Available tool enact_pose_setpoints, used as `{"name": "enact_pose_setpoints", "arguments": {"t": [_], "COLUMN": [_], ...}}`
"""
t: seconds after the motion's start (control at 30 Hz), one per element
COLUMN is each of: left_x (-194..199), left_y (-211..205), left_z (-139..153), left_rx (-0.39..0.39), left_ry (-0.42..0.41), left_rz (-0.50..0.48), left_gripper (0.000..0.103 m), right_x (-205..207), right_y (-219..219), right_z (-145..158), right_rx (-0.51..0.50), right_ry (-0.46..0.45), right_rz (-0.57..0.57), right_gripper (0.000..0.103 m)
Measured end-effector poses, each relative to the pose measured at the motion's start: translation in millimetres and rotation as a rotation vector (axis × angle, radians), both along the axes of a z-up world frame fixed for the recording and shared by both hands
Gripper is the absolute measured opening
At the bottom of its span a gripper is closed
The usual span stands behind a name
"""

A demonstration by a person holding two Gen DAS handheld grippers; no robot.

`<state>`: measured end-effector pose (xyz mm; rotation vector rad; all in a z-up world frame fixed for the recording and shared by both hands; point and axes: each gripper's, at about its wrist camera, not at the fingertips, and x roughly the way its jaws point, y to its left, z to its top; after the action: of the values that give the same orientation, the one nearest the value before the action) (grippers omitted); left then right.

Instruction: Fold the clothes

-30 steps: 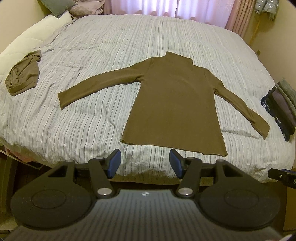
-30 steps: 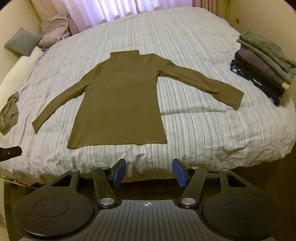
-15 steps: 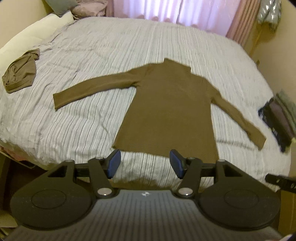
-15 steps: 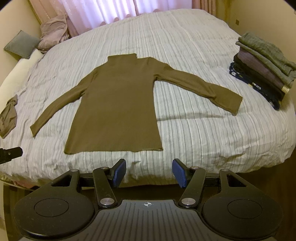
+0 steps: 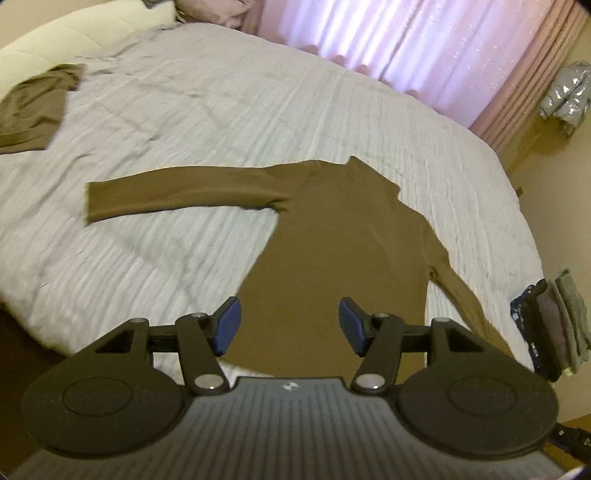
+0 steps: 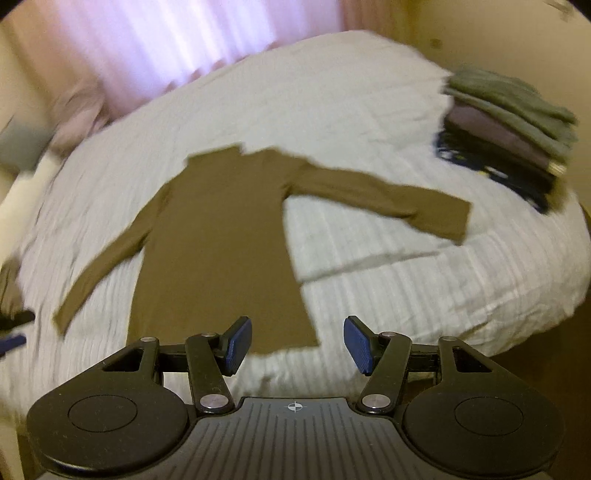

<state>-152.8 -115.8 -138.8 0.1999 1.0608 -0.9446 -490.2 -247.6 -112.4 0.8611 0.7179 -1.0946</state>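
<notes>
An olive-brown long-sleeved turtleneck [image 5: 340, 236] [image 6: 221, 236] lies flat on the striped grey bed cover [image 5: 207, 110] [image 6: 406, 288], both sleeves spread out to the sides. My left gripper [image 5: 290, 328] is open above the lower hem of the shirt's body, nothing between its blue pads. My right gripper [image 6: 297, 345] is also open, hovering over the shirt's lower right hem corner near the bed's front edge, and holds nothing. Both views are blurred by motion.
A stack of folded clothes [image 6: 509, 122] [image 5: 546, 325] sits at the bed's right edge. A crumpled olive garment [image 5: 33, 107] lies at the far left by a white pillow [image 5: 85, 33]. Pink curtains [image 5: 424, 55] hang behind the bed.
Both grippers have moved forward toward the bed and rolled, so the shirt looks larger and tilted. The left gripper now hangs over the shirt's hem. Neither gripper's opening changed.
</notes>
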Motion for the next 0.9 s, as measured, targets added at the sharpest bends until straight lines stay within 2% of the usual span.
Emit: {"name": "enact_pose_setpoints", "arguments": {"t": [0.13, 0.23, 0.4, 0.53, 0.67, 0.8, 0.9], "left_x": [18, 37, 90, 143, 198, 253, 286], "left_y": [-64, -103, -142, -145, -117, -70, -33], "left_z": [-13, -20, -44, -79, -123, -158, -181], "left_rx": [-0.002, -0.011, 0.001, 0.022, 0.055, 0.068, 0.047], "left_ry": [0.047, 0.064, 0.129, 0.214, 0.307, 0.33, 0.36], "left_rz": [-0.065, -0.095, -0.064, 0.026, 0.169, 0.382, 0.552], "left_gripper": [0.055, 0.055, 0.055, 0.055, 0.055, 0.055, 0.055], "right_x": [1, 19, 61, 98, 139, 178, 203], "right_y": [-35, -57, -92, -118, -141, -153, -159], "right_z": [-2, -3, -15, -41, -72, -101, -122], "right_rx": [0.016, 0.019, 0.049, 0.111, 0.16, 0.194, 0.21], "right_ry": [-0.005, -0.002, 0.005, 0.039, 0.087, 0.126, 0.152], "right_rz": [-0.125, -0.154, -0.189, -0.173, -0.133, -0.079, -0.013], "right_gripper": [0.059, 0.059, 0.059, 0.059, 0.059, 0.059, 0.059]}}
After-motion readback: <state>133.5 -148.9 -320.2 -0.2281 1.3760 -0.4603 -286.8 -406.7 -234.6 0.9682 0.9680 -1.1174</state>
